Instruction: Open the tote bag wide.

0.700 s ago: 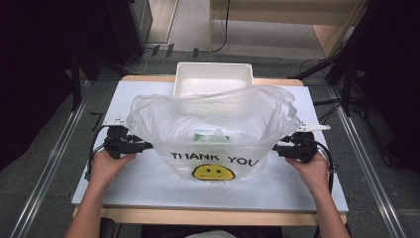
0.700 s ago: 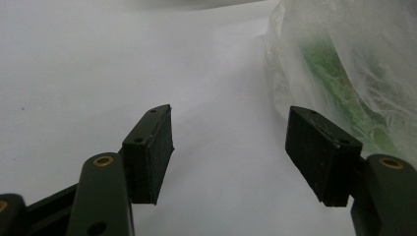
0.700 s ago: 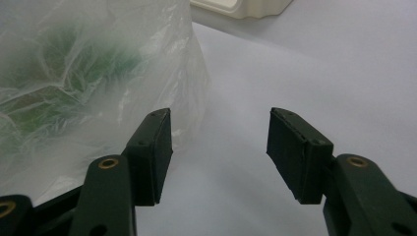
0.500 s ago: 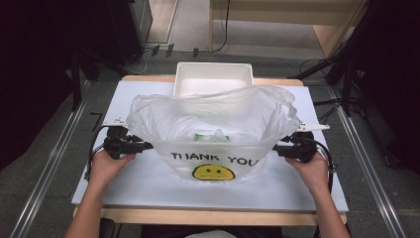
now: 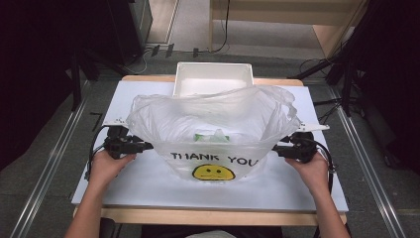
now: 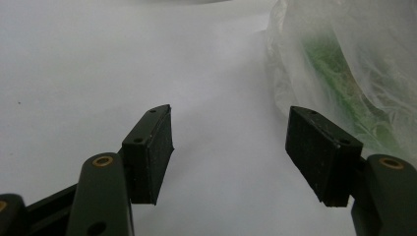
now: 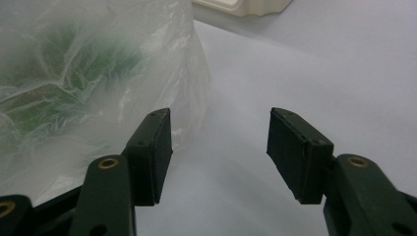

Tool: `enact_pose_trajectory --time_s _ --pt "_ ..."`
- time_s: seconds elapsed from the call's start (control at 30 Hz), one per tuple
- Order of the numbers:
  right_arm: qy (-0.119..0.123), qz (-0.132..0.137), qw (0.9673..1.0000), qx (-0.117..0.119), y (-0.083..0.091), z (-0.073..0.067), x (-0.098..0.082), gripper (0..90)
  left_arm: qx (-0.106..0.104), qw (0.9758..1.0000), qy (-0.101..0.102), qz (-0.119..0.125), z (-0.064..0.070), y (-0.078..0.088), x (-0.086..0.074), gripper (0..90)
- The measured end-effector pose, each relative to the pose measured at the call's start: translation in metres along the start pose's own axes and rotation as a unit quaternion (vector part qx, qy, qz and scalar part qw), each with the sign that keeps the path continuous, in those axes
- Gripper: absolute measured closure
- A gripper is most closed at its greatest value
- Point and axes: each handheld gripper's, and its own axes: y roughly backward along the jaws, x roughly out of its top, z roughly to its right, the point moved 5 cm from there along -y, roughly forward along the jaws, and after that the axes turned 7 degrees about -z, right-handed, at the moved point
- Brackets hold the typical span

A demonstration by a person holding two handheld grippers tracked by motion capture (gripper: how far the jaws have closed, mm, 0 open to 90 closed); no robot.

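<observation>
Left gripper (image 5: pixel 148 146): we found jaws apart, nothing between, just beside the bag's left flank | right gripper (image 5: pixel 275 148): we found jaws apart, empty, at its right flank | plastic bag (image 5: pixel 218 134): we noted it standing open mid-table (image 5: pixel 148 183), green contents inside | white bin (image 5: pixel 213 79): we saw it behind the bag

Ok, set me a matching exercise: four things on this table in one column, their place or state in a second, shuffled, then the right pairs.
Things:
1. plastic bag
2. white bin
3. left tool
4. right tool

Places or states:
A. at the table's far edge, behind the bag
B. open, at the bag's right side
C. mid-table, printed THANK YOU over a yellow face
D. open, at the bag's left side

Pairs: 1-C, 2-A, 3-D, 4-B
</observation>
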Motion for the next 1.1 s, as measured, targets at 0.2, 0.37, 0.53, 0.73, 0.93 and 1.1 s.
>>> enact_pose_trajectory --time_s 0.2,0.37,0.53,0.73,0.93,1.1 --pt "0.0 0.003 1.0 -0.001 0.0 0.001 0.0 43.8 -0.004 1.0 -0.002 0.0 0.0 0.0 0.0 35.7" --pt "-0.001 0.002 1.0 -0.003 0.0 0.001 0.0 43.8 -0.001 1.0 -0.001 0.0 -0.001 0.001 0.0 35.7" --pt "-0.003 0.001 1.0 -0.003 0.001 0.001 0.0 43.8 -0.003 1.0 -0.001 0.001 -0.001 0.001 0.001 35.7" --pt "-0.001 0.002 1.0 -0.002 0.0 0.001 0.0 43.8 -0.003 1.0 0.001 -0.002 -0.001 0.003 0.0 36.2" --pt "0.0 0.003 1.0 0.004 0.004 0.001 0.001 43.9 -0.007 1.0 -0.001 0.003 -0.001 0.009 0.003 40.3" --pt "0.004 0.009 0.9998 0.018 0.015 0.001 0.006 44.9 -0.021 0.9997 0.004 0.01 0.001 0.018 0.009 43.6"
